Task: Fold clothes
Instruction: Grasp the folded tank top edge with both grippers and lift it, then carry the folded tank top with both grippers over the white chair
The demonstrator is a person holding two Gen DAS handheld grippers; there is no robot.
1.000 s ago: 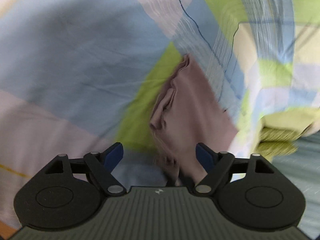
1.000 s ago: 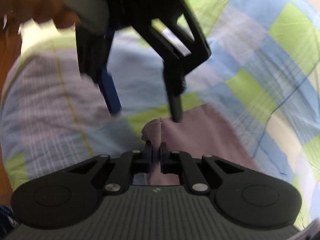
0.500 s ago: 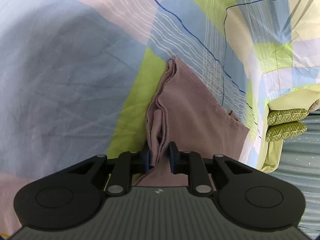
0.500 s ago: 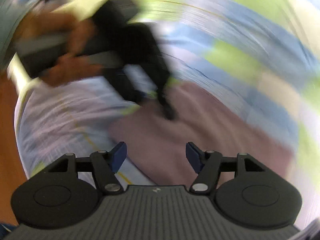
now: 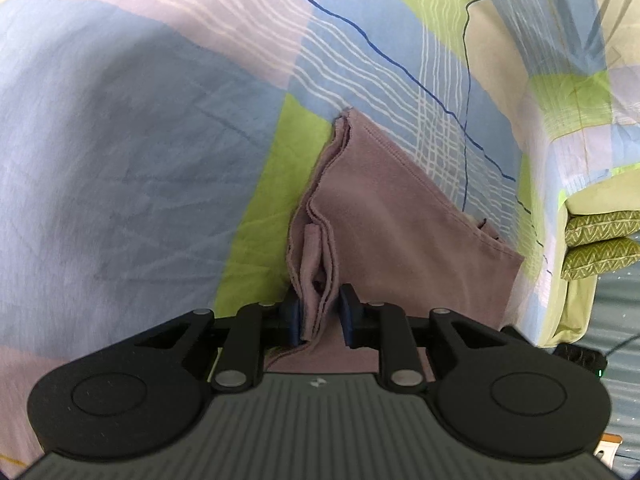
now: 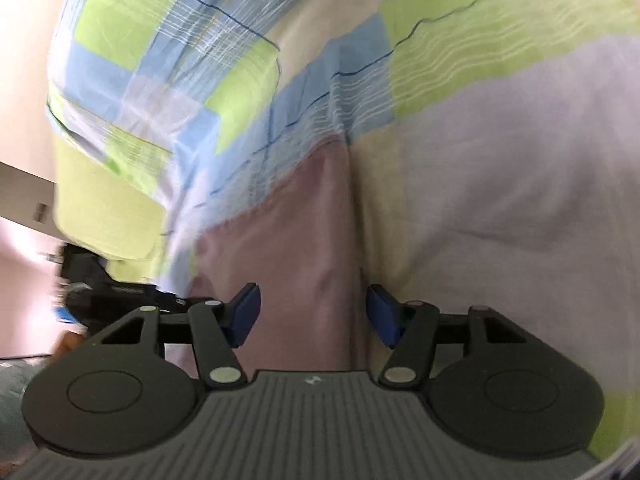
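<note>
The left hand-held gripper pinches several bunched layers of the folded mauve garment lying on the bed's patchwork sheet. The right hand-held gripper hangs agape, holding nothing. If 1 layer slips, the stack may splay.

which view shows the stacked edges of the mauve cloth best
The left wrist view: the mauve cloth is sharp there, its layered edges bunched between the left gripper. The right wrist view is blurred, showing only a flat mauve patch.

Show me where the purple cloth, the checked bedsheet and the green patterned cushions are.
purple cloth [image 5: 400, 240], left wrist view, flat top layer.
checked bedsheet [image 5: 120, 140], left wrist view, blue patch.
green patterned cushions [image 5: 600, 228], left wrist view, upper cushion's edge.
</note>
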